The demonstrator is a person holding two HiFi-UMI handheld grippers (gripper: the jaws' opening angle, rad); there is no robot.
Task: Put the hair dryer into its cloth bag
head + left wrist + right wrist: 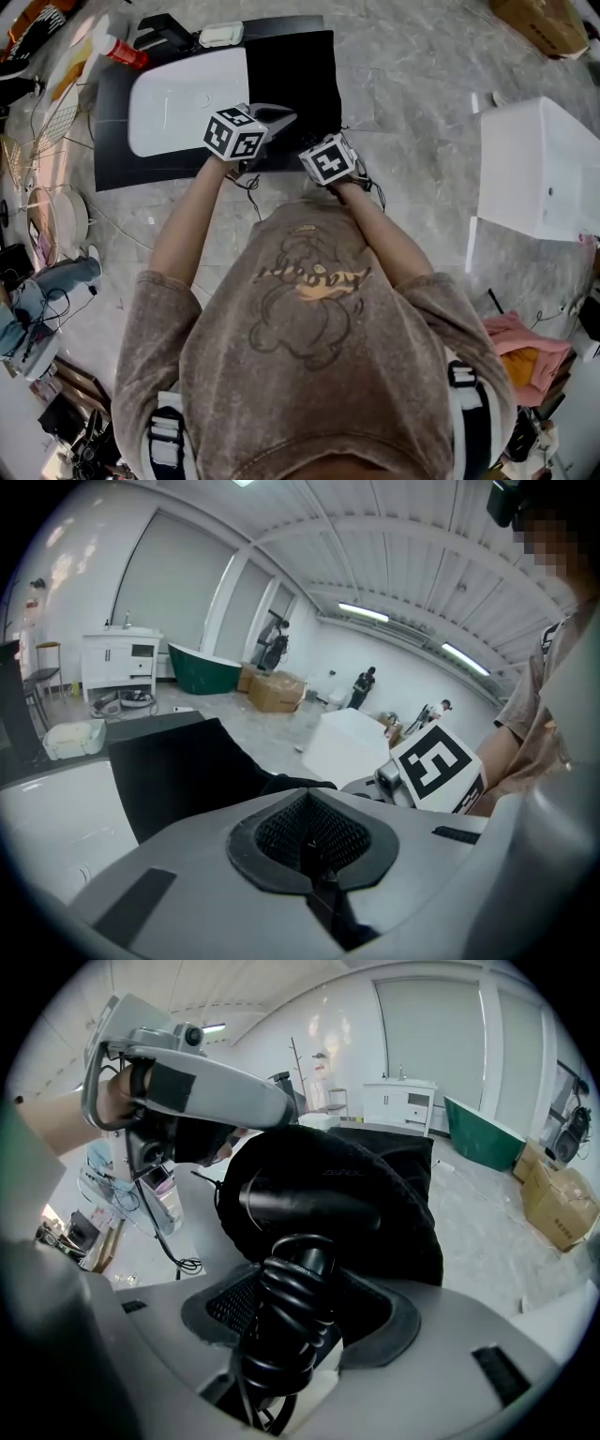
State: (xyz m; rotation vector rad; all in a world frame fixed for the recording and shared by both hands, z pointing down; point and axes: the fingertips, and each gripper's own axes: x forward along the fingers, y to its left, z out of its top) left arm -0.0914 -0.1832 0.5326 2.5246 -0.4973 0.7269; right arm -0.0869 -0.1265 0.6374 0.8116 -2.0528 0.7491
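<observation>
A grey stone floor (422, 122) surrounds a black table (112, 150); the bag (295, 84) lies on the table, just ahead of both grippers; the left gripper (314, 841) is pinched together on the bag's rim, lifting the cloth; the right gripper (300, 1321) is clamped on the cord-wrapped handle (286, 1288) of the dryer (309, 1206); the dryer's barrel sits inside the bag's mouth, just beyond the jaws.
</observation>
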